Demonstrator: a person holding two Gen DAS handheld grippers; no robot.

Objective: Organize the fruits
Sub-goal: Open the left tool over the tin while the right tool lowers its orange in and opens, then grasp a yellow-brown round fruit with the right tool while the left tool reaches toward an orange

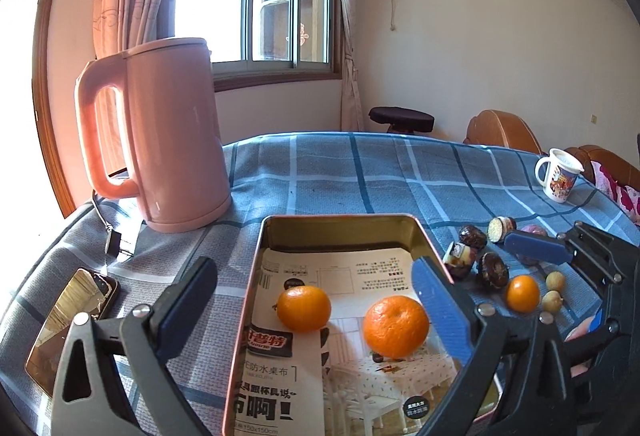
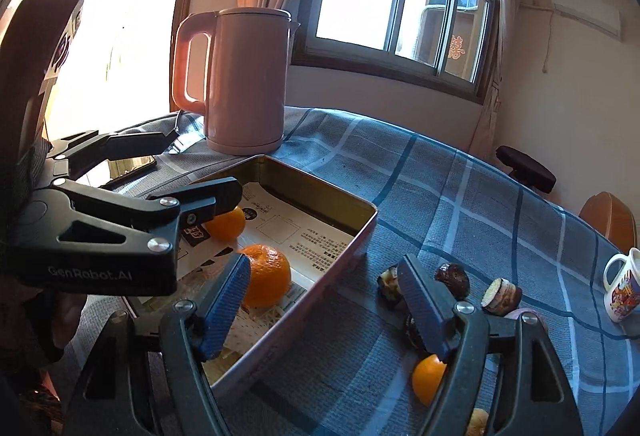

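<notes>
Two oranges lie on the printed paper inside a metal tray [image 1: 340, 221]: one orange [image 1: 304, 308] to the left, the other orange [image 1: 396, 326] close to my left gripper's blue right pad [image 1: 440, 310]. My left gripper [image 1: 316, 268] hangs open over the tray with nothing pressed between its pads. In the right wrist view my right gripper [image 2: 322, 264] stands open astride the tray's right wall [image 2: 352, 248], holding nothing. A third small orange [image 2: 428, 378] rests on the cloth by its right finger. Dark cut fruit pieces [image 1: 492, 270] and two small yellowish fruits [image 1: 555, 281] lie beside the tray.
A pink kettle [image 1: 160, 140] stands at the tray's far left, its cord trailing on the blue checked cloth. A phone [image 1: 68, 320] lies at the left front. A printed mug [image 1: 560, 174] stands at the far right. Chairs are behind the table.
</notes>
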